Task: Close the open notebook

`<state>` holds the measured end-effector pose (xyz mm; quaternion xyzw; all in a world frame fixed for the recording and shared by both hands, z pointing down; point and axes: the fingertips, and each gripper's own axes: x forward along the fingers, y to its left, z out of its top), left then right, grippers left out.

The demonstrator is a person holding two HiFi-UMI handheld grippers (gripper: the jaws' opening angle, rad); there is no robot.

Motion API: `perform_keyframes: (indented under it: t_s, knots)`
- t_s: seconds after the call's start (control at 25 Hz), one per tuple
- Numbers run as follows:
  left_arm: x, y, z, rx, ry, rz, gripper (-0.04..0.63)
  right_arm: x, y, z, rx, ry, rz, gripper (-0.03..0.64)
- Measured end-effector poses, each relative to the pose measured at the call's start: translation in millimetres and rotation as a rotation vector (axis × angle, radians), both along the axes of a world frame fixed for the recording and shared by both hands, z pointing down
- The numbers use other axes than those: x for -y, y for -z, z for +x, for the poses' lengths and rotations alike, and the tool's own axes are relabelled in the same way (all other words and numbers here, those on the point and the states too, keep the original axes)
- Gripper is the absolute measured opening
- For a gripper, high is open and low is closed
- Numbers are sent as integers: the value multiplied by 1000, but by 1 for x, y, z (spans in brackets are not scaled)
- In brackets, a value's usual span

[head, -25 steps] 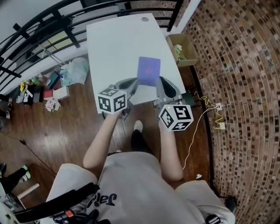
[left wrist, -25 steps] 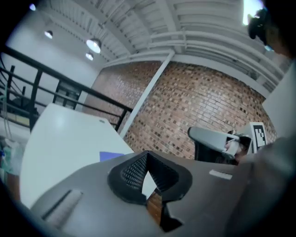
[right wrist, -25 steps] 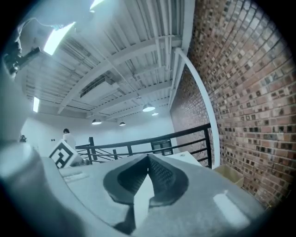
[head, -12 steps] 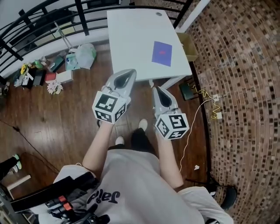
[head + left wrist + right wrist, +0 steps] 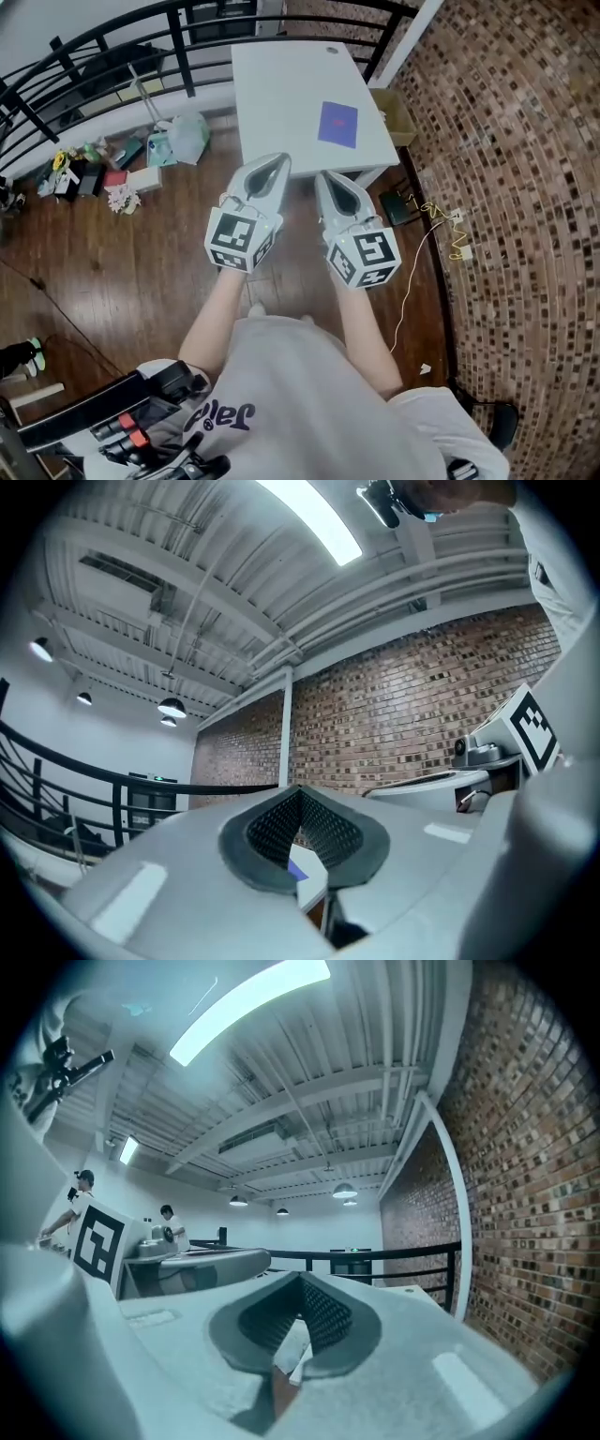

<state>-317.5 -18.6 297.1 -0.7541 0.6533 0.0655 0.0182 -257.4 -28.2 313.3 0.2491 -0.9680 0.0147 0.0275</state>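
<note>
The purple notebook lies closed and flat on the white table, near its right edge. Both grippers are held up over the wooden floor, short of the table's near edge and well apart from the notebook. My left gripper is shut with nothing in it. Beside it, my right gripper has its jaws together too and holds nothing. In the left gripper view the fingertips meet, and a sliver of the notebook shows below them. The right gripper view shows its shut jaws with the table's edge behind.
A black railing runs behind and left of the table. A cardboard box stands at the table's right, by the brick wall. Bags and clutter lie on the floor at left, cables at right.
The person has stepped back from the table. Both grippers left the table's near edge beside the notebook and now hang over the floor, raised; the notebook stays closed on the table.
</note>
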Motion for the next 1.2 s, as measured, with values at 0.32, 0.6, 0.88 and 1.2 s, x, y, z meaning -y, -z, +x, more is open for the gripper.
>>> perform_keyframes:
  t_s: [0.32, 0.6, 0.88, 1.2]
  knots:
    - [13, 16, 56, 12, -22, 17, 17, 28, 12, 74, -19, -131, 57, -8]
    - [14, 6, 60, 19, 4, -1, 17, 28, 7, 87, -27, -131, 47, -8]
    - [12, -8, 68, 23, 46, -41, 17, 24, -4, 99, -24, -103, 26, -8]
    - [29, -14, 89, 45, 68, -62, 17, 38, -5, 124, 1, -88, 21, -8]
